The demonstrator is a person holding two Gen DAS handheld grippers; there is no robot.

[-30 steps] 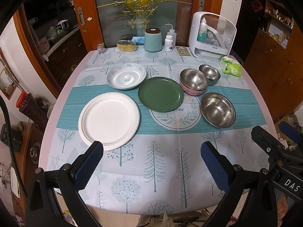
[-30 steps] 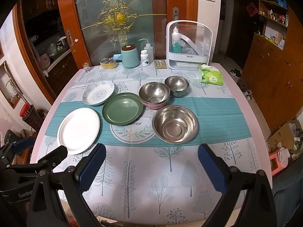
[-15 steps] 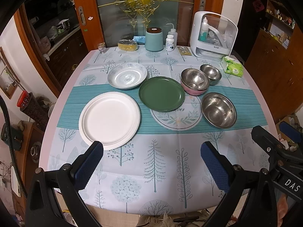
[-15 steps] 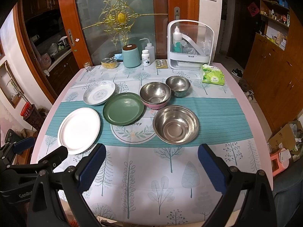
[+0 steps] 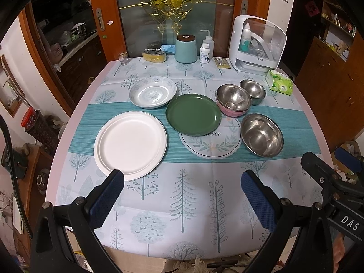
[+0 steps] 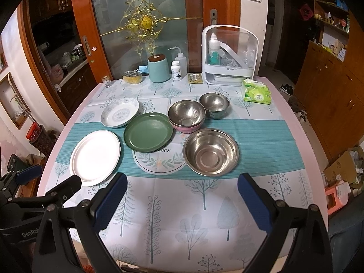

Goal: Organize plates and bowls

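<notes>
Plates (image 5: pixel 130 140) and bowls (image 5: pixel 262 134) sit spread across the worktop (image 5: pixel 182 195); left hand-held gripper (image 5: pixel 182 201) and right hand-held gripper (image 6: pixel 182 201) hover nearside, jaws apart, holding nothing.

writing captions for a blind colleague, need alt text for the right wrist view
Open right gripper hovers over the near edge of a table holding a white plate, green plate, patterned dish and three steel bowls, the middle one nested in a pink bowl. The left gripper shows at lower left.
</notes>
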